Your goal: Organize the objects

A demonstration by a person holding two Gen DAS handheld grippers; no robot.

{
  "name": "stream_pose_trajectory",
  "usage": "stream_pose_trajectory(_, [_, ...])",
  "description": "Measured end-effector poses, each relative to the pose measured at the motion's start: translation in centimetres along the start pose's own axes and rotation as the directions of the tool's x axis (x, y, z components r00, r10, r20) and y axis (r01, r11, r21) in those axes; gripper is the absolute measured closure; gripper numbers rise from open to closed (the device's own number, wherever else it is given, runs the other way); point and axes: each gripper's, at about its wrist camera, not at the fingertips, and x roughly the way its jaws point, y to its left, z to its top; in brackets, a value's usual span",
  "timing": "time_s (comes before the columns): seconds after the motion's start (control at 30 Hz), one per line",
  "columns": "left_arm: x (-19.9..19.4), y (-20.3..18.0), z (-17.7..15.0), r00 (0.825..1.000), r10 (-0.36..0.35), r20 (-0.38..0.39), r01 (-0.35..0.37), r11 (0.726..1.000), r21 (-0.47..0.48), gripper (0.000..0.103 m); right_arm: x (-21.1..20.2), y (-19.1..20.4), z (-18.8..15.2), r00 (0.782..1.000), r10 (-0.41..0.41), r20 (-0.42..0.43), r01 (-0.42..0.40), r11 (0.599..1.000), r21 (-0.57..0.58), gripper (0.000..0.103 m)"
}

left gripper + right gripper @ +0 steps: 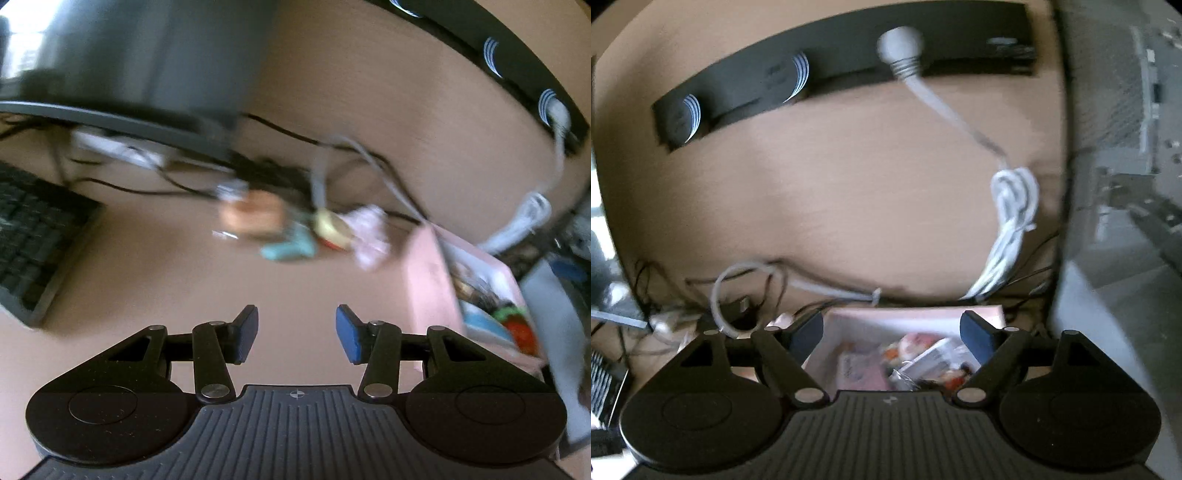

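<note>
In the blurred left wrist view, several small toys lie on the desk: an orange one [251, 216], a teal one [290, 249], a yellow and red one [332, 229] and a pale pink one [369, 230]. My left gripper [297, 332] is open over bare desk, short of them, with nothing between its pads. A pink box [428, 269] holding small items stands to the right. In the right wrist view my right gripper [892, 334] is open above that pink box [849, 325], whose contents [923, 358] lie below the fingers; nothing is gripped.
A keyboard [33, 236] sits at the left and a monitor base [122, 122] behind the toys, with black and grey cables [354, 158] around it. A coiled white cable [1012, 206] and a bulb-shaped lamp [901, 46] hang on the wooden back panel. A grey case [1126, 147] stands to the right.
</note>
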Motion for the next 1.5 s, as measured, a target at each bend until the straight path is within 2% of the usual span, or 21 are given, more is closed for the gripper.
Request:
stream_pose_trajectory(0.2, [1.2, 1.2, 1.8, 0.999, 0.026, 0.033, -0.028, 0.998, 0.057, 0.052, 1.1, 6.1, -0.6, 0.994, 0.081, -0.076, -0.088, 0.992, -0.091, 0.021])
stream_pose_trajectory(0.33, [0.9, 2.8, 1.4, 1.0, -0.014, -0.011, 0.014, 1.0, 0.028, 0.052, 3.2, 11.0, -1.1, 0.976, 0.153, -0.156, -0.17, 0.98, -0.101, 0.018])
stream_pose_trajectory(0.43, [-1.1, 5.1, 0.5, 0.999, -0.031, -0.03, 0.031, 1.0, 0.002, 0.052, 5.6, 15.7, -2.4, 0.965, 0.184, -0.187, -0.217, 0.96, -0.177, 0.016])
stream_pose_trajectory(0.5, [-2.7, 6.6, 0.0, 0.998, -0.033, -0.046, 0.033, 0.999, -0.01, 0.052, 7.8, 19.3, -3.8, 0.961, 0.191, -0.201, -0.245, 0.925, -0.291, 0.016])
stream_pose_trajectory(0.6, [-4.5, 8.9, -0.8, 0.996, -0.027, -0.082, 0.025, 0.999, -0.025, 0.052, 10.9, 24.4, -5.9, 0.974, 0.151, -0.169, -0.218, 0.828, -0.517, 0.016])
stream_pose_trajectory(0.67, [-5.6, 10.3, -1.5, 0.994, -0.026, -0.104, 0.022, 0.999, -0.043, 0.052, 13.0, 26.5, -6.3, 0.972, 0.16, -0.171, -0.229, 0.8, -0.555, 0.016])
stream_pose_trajectory(0.8, [-6.8, 12.5, -2.4, 0.99, -0.011, -0.139, -0.001, 0.996, -0.085, 0.052, 17.5, 28.6, -6.3, 0.963, 0.161, -0.216, -0.253, 0.817, -0.519, 0.016])
stream_pose_trajectory(0.9, [-7.4, 13.3, -2.5, 0.99, -0.018, -0.139, 0.006, 0.996, -0.088, 0.052, 17.9, 28.8, -7.1, 0.967, 0.15, -0.208, -0.24, 0.817, -0.524, 0.022])
stream_pose_trajectory(0.97, [-7.3, 13.6, -2.3, 0.99, -0.031, -0.136, 0.02, 0.996, -0.087, 0.052, 16.8, 28.2, -7.4, 0.953, 0.183, -0.243, -0.283, 0.826, -0.488, 0.025])
stream_pose_trajectory(1.03, [-6.8, 13.7, -2.2, 0.989, -0.051, -0.138, 0.039, 0.995, -0.088, 0.052, 14.5, 27.5, -8.4, 0.936, 0.215, -0.278, -0.33, 0.81, -0.484, 0.025])
stream_pose_trajectory(1.07, [-6.6, 13.7, -2.2, 0.988, -0.062, -0.139, 0.05, 0.995, -0.09, 0.052, 13.4, 27.2, -8.8, 0.922, 0.232, -0.31, -0.362, 0.803, -0.475, 0.025])
stream_pose_trajectory(1.13, [-5.9, 13.7, -2.1, 0.986, -0.084, -0.142, 0.071, 0.993, -0.092, 0.052, 10.6, 26.0, -9.0, 0.861, 0.305, -0.406, -0.47, 0.782, -0.409, 0.026])
stream_pose_trajectory(1.17, [-5.6, 13.6, -2.0, 0.985, -0.093, -0.142, 0.081, 0.992, -0.092, 0.052, 9.2, 25.2, -8.8, 0.847, 0.336, -0.412, -0.497, 0.777, -0.386, 0.024])
stream_pose_trajectory(1.2, [-5.5, 13.5, -1.9, 0.985, -0.103, -0.141, 0.091, 0.992, -0.092, 0.052, 7.8, 24.4, -8.1, 0.845, 0.356, -0.399, -0.503, 0.78, -0.371, 0.02])
stream_pose_trajectory(1.23, [-5.3, 13.4, -1.9, 0.984, -0.114, -0.139, 0.101, 0.99, -0.093, 0.052, 7.0, 23.6, -7.3, 0.856, 0.358, -0.372, -0.489, 0.796, -0.357, 0.018])
stream_pose_trajectory(1.3, [-5.1, 13.3, -1.8, 0.982, -0.129, -0.136, 0.117, 0.988, -0.097, 0.052, 6.9, 22.1, -5.2, 0.907, 0.292, -0.302, -0.388, 0.858, -0.337, 0.008])
stream_pose_trajectory(1.37, [-5.1, 13.2, -1.8, 0.981, -0.138, -0.136, 0.125, 0.987, -0.102, 0.052, 8.8, 21.3, -3.5, 0.96, 0.138, -0.243, -0.217, 0.918, -0.334, 0.007])
stream_pose_trajectory(1.4, [-5.0, 13.2, -1.9, 0.98, -0.141, -0.139, 0.127, 0.986, -0.105, 0.052, 10.4, 20.9, -2.9, 0.973, 0.05, -0.227, -0.125, 0.936, -0.329, 0.006])
stream_pose_trajectory(1.43, [-4.9, 13.4, -1.9, 0.979, -0.143, -0.143, 0.128, 0.986, -0.109, 0.052, 11.9, 20.4, -2.6, 0.973, -0.008, -0.229, -0.067, 0.947, -0.315, 0.007])
stream_pose_trajectory(1.5, [-5.1, 13.5, -2.0, 0.979, -0.142, -0.149, 0.126, 0.986, -0.112, 0.052, 15.5, 19.8, -2.3, 0.962, -0.064, -0.267, -0.014, 0.959, -0.283, 0.007])
